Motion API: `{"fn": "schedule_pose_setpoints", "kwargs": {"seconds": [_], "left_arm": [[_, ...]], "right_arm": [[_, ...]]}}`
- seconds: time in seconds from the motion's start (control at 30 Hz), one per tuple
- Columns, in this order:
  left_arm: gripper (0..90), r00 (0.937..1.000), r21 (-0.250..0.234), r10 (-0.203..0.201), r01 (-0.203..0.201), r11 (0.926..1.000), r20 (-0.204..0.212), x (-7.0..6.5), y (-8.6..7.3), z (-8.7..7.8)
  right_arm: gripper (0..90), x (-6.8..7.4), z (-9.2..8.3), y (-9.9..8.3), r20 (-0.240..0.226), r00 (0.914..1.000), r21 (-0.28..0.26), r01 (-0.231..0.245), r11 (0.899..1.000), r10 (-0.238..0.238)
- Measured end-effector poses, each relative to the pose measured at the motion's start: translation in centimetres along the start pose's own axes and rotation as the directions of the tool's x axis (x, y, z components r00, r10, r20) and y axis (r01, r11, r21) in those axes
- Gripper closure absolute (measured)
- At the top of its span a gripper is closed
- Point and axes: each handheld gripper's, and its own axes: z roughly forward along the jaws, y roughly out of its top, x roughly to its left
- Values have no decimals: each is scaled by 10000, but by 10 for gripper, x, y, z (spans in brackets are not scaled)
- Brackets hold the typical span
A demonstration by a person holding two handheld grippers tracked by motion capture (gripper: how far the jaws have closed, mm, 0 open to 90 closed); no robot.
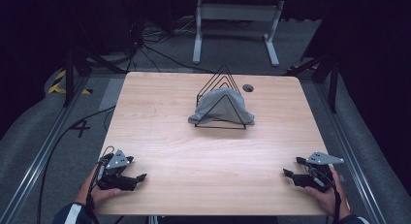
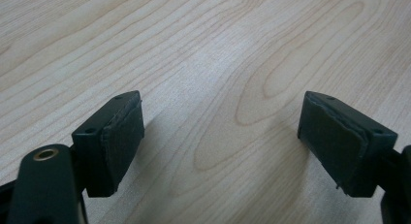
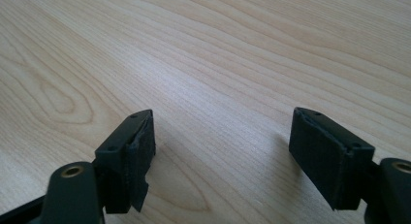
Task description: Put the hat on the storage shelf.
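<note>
A grey cloth (image 1: 222,107) is draped over a black wire rack (image 1: 221,83) of triangular frames, standing at the far middle of the wooden table (image 1: 194,151). My left gripper (image 1: 134,172) rests at the near left corner, held by a hand, jaws wide apart with nothing between them. In the left gripper view its pads (image 2: 123,139) stand just above bare wood. My right gripper (image 1: 292,167) sits at the near right corner, also open and empty. Its pads (image 3: 327,156) hover over bare wood in the right gripper view. Both grippers are far from the cloth.
A small round cable hole (image 1: 248,88) lies in the table's far right part. Beyond the table stand a white table frame (image 1: 237,25) and loose cables (image 1: 155,44) on the grey floor. Metal rails (image 1: 43,151) run along both sides.
</note>
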Motion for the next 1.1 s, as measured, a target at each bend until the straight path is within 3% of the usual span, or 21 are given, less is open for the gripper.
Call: {"fn": "schedule_pose_setpoints", "kwargs": {"seconds": [0.77, 0.8, 1.03, 1.07, 1.1], "left_arm": [[143, 9999, 6, 88, -88, 10000, -119, 1, 1, 1], [142, 10000, -23, -69, 69, 10000, -68, 0, 1, 2], [142, 9999, 8, 86, -86, 10000, -128, 1, 1, 1], [142, 9998, -3, -174, 174, 9998, 4, -1, 0, 2], [142, 9999, -5, -130, 130, 9999, -42, -1, 0, 2]], "right_arm": [[236, -1, 1, 1, 215, 9995, -24, -221, 9998, 222], [236, -1, 1, 1, 218, 9995, -24, -224, 9997, 224], [236, -1, 1, 0, 269, 9993, -13, -274, 9996, 274], [236, -1, 1, 0, 271, 9992, -15, -281, 9996, 281], [236, -1, 1, 0, 272, 9992, -16, -278, 9996, 278]]}}
